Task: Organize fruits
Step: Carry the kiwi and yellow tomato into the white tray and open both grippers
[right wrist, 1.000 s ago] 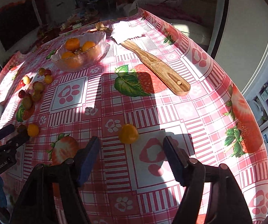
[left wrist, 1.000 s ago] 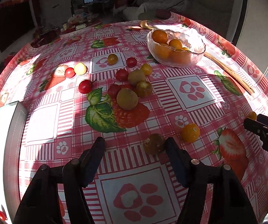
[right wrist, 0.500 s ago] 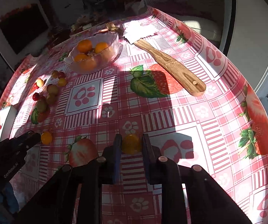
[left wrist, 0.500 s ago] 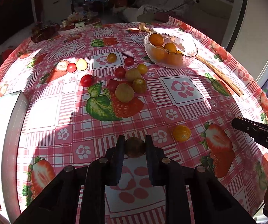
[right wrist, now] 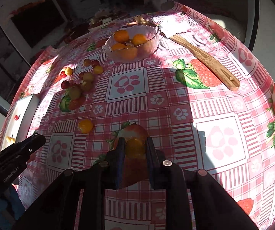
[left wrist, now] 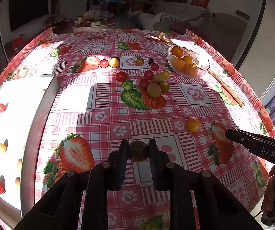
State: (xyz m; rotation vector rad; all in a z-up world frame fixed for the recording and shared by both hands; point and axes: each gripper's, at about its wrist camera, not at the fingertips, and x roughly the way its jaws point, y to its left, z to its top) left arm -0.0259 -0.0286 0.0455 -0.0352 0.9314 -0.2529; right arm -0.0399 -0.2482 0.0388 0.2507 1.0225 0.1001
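Glass bowl [right wrist: 131, 44] at upper centre held four oranges; left gripper [left wrist: 138, 151] clasped one dark fruit [left wrist: 138, 151], right gripper [right wrist: 134, 148] one orange fruit [right wrist: 135, 147].

The left gripper [left wrist: 138, 151] was clamped on a dark brownish fruit [left wrist: 138, 151], fingers nearly parallel. The right gripper [right wrist: 134, 147] pinched an orange fruit [right wrist: 134, 146] the same way, and both were held low above the table, side by side.
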